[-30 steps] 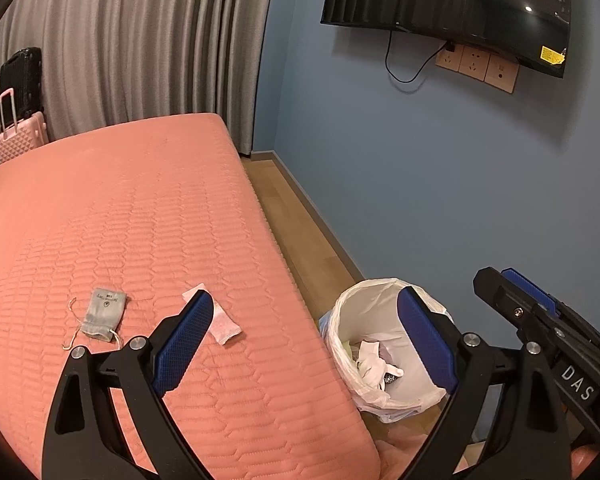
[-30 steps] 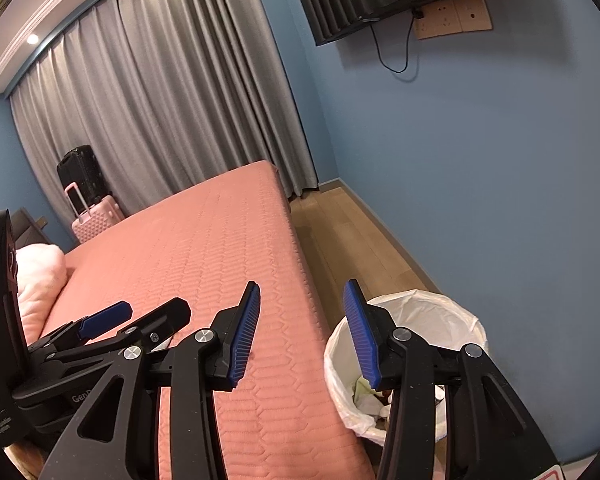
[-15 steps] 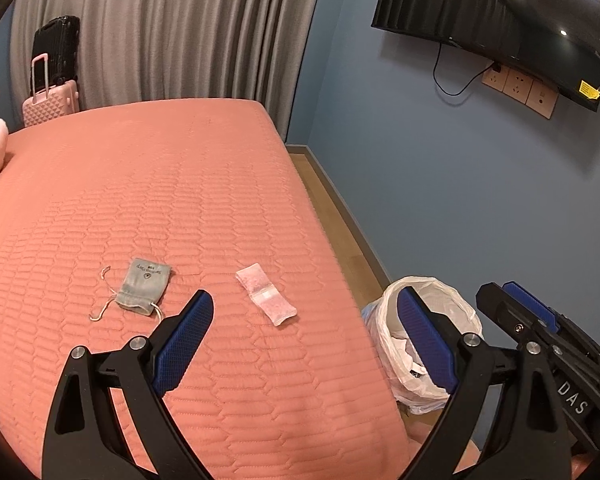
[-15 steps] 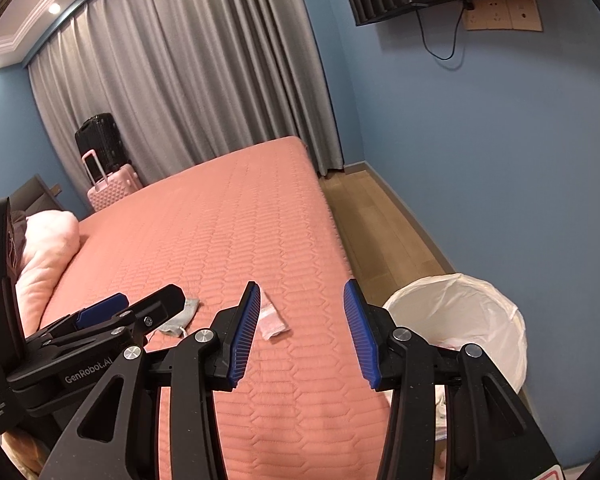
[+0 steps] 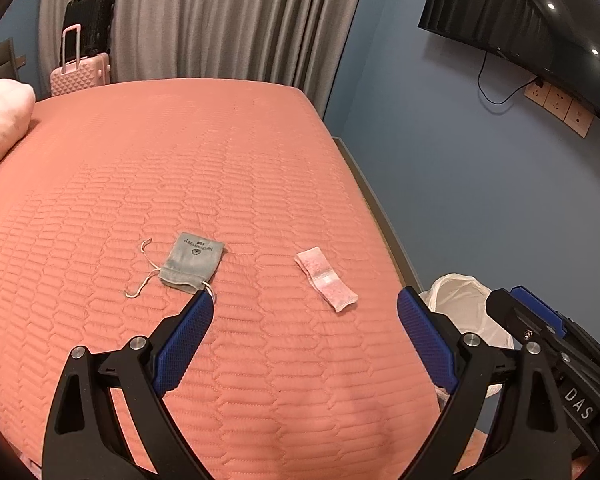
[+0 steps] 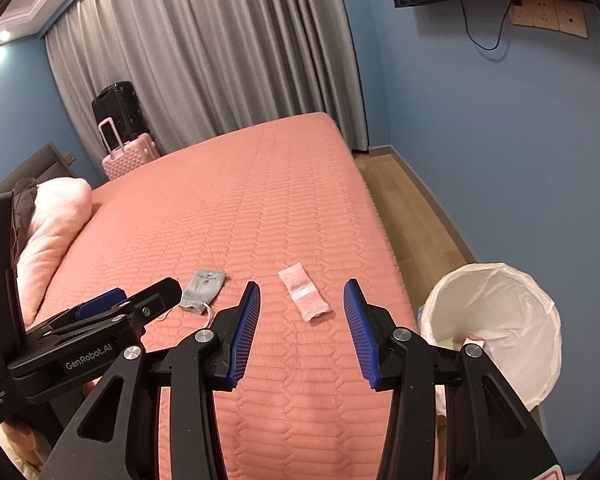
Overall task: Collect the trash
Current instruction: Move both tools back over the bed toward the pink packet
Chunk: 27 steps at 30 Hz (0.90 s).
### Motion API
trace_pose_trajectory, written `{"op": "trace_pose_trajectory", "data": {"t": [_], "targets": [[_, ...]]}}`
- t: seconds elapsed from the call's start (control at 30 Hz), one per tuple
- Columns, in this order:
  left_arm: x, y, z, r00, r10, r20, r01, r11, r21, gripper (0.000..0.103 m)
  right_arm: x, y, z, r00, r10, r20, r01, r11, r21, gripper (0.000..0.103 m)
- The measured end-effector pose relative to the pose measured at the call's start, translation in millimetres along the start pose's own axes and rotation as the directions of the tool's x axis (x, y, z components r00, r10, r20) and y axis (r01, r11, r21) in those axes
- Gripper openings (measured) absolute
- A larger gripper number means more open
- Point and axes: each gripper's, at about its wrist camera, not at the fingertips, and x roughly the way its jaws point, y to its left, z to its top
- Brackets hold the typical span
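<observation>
A grey drawstring pouch (image 5: pixel 192 263) and a pink-and-white wrapper (image 5: pixel 326 279) lie on the salmon quilted bed (image 5: pixel 220 160). They also show in the right wrist view, the pouch (image 6: pixel 203 290) and the wrapper (image 6: pixel 305 298). A bin with a white liner (image 6: pixel 496 332) stands on the floor off the bed's right corner; it shows in the left wrist view (image 5: pixel 466 308). My left gripper (image 5: pixel 305 340) is open and empty above the bed, short of both items. My right gripper (image 6: pixel 302 332) is open and empty, just short of the wrapper.
A pink pillow (image 6: pixel 56 220) lies at the bed's left. A pink suitcase (image 6: pixel 128 156) and a black one (image 6: pixel 116 110) stand by the grey curtains. A blue wall with a TV (image 5: pixel 532 32) runs along the right, with a strip of wooden floor (image 6: pixel 412 216) between.
Both grippers have swung left, away from the bin and over the bed. The pouch and wrapper now sit nearer the middle of both views. Jaws stay open.
</observation>
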Motion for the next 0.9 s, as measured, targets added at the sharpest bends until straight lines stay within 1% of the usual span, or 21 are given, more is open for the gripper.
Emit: {"op": "trace_pose_trajectory", "data": {"t": [0.17, 0.43, 0.7, 0.9], "targets": [[7, 27, -2, 0.999, 0.028, -0.027, -0.028, 0.999, -0.024, 0.089, 19, 12, -5, 0.999, 0.009, -0.033, -0.01, 1.0, -0.017, 0.043], [25, 77, -11, 0.992, 0.098, -0.084, -0.104, 0.992, -0.073, 0.089, 57, 25, -16, 0.994, 0.017, -0.104, -0.02, 0.999, -0.028, 0.043], [52, 126, -20, 0.974, 0.165, -0.156, -0.184, 0.977, -0.11, 0.089, 105, 30, -27, 0.985, 0.01, -0.175, -0.017, 0.999, -0.037, 0.043], [80, 148, -16, 0.961, 0.185, -0.204, -0.213, 0.969, -0.127, 0.089, 148, 21, -27, 0.977, -0.009, -0.213, 0.004, 1.0, -0.022, 0.043]]}}
